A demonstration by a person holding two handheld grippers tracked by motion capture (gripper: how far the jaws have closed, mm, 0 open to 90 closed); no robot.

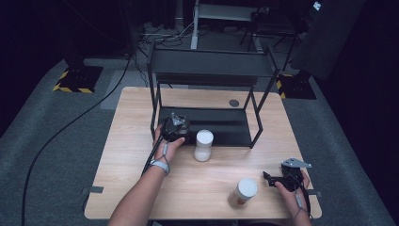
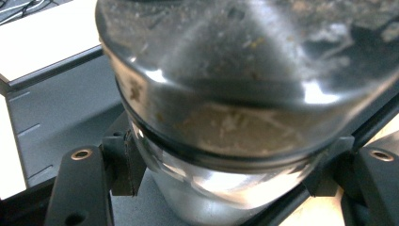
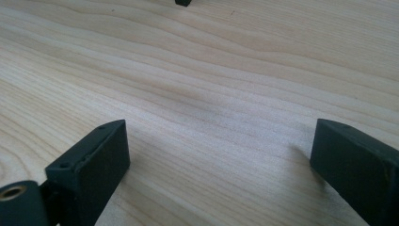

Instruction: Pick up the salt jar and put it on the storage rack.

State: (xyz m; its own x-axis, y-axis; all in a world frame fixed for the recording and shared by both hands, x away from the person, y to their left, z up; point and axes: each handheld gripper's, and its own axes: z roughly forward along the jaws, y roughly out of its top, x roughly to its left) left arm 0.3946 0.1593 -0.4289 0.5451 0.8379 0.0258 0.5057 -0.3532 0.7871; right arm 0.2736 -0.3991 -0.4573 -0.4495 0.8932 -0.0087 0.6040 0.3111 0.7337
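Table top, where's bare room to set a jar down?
Bare wood lies left of the left tongs and between the white jar and the tan jar. It is crowded at the rack's lower shelf.

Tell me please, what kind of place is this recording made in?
Probably a lab or studio set up for recording, not a home: a lone wooden table on grey carpet, dark surroundings, cables on the floor, and hazard-striped stand bases.

a light wooden table carries a black shelf rack, a white jar and a tan-filled jar.
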